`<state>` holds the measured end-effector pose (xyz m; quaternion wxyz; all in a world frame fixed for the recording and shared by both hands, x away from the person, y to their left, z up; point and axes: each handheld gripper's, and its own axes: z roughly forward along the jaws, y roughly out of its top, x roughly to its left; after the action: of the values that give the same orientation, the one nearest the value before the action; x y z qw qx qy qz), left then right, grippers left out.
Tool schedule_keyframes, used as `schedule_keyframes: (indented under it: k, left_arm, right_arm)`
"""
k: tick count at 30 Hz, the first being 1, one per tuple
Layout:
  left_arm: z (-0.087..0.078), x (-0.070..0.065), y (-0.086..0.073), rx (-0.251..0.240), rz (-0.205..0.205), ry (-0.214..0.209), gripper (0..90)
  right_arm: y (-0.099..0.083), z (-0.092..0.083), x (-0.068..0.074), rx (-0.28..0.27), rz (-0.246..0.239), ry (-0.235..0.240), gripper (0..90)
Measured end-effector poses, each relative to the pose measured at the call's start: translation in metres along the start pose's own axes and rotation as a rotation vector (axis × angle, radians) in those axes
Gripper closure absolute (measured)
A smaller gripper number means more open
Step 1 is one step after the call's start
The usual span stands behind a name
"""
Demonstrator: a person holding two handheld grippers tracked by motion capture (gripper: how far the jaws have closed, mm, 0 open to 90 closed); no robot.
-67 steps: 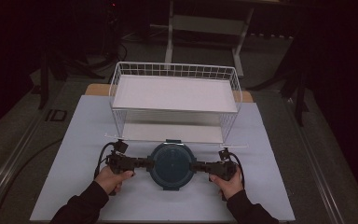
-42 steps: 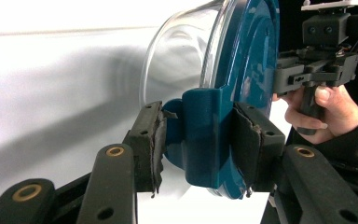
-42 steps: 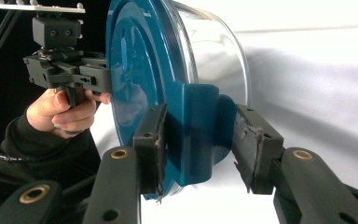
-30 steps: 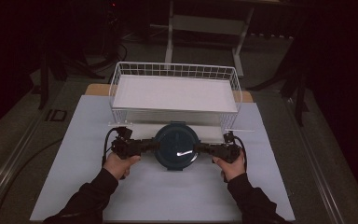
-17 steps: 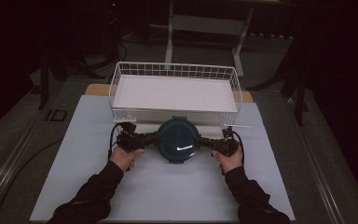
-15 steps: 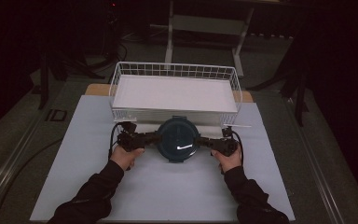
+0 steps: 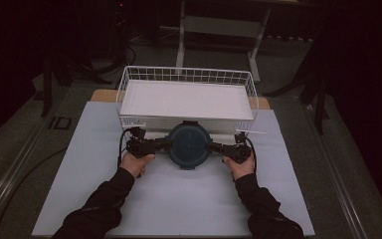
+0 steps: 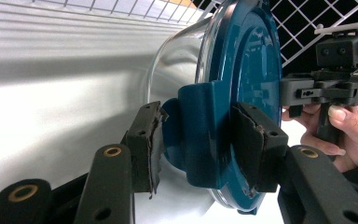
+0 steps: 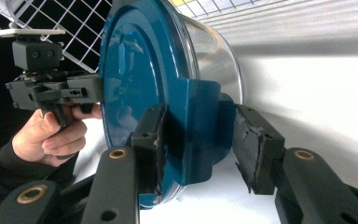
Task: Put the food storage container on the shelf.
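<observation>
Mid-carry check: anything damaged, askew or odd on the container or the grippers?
Yes: the pad linings on the left gripper and right gripper look torn and frayed at the edges. The lidded container, clamped by its blue side clips, sits level before the wire basket.

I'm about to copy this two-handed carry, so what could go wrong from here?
1. Each gripper clamps only a side latch of the blue lid, so the glass bowl beneath could drop if the lid unclips.
2. In the right gripper view one of the right gripper fingers stands off the latch, so that hold may slip.
3. The wire basket rim is close ahead; the bowl could knock it.
</observation>
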<state>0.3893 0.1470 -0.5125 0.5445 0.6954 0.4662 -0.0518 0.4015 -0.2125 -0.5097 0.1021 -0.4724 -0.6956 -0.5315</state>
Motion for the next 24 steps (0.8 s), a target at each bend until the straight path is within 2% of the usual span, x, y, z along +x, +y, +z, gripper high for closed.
schedule_keyframes:
  k: [9, 12, 13, 14, 17, 19, 21, 24]
  left_arm:
    - [0.002, 0.004, -0.003, -0.042, -0.019, -0.015, 53.5]
    - [0.003, 0.003, -0.004, -0.059, -0.004, 0.016, 51.8]
    - [0.004, 0.003, -0.004, -0.054, -0.006, 0.021, 50.5]
    - [0.005, 0.004, -0.004, -0.056, -0.013, 0.02, 49.2]
    - [0.005, 0.001, -0.003, -0.075, 0.005, 0.048, 49.0]
    - [0.006, 0.001, -0.003, -0.081, -0.001, 0.053, 48.9]
    - [0.006, 0.001, -0.003, -0.081, -0.003, 0.06, 46.1]
    - [0.007, -0.002, -0.003, -0.09, 0.012, 0.089, 43.3]
  right_arm:
    - [-0.002, 0.002, -0.002, -0.027, 0.014, 0.0, 54.2]
    - [-0.004, 0.002, -0.004, -0.032, 0.019, 0.005, 52.6]
    - [-0.004, 0.003, -0.003, -0.032, 0.02, -0.004, 50.8]
    - [-0.004, 0.003, -0.002, -0.044, -0.003, -0.027, 49.7]
    - [-0.001, 0.003, 0.002, -0.054, -0.032, -0.06, 48.7]
    - [0.0, 0.004, 0.004, -0.065, -0.054, -0.088, 46.5]
    - [0.001, 0.005, 0.006, -0.079, -0.07, -0.124, 43.9]
    - [0.002, 0.006, 0.008, -0.092, -0.078, -0.145, 42.1]
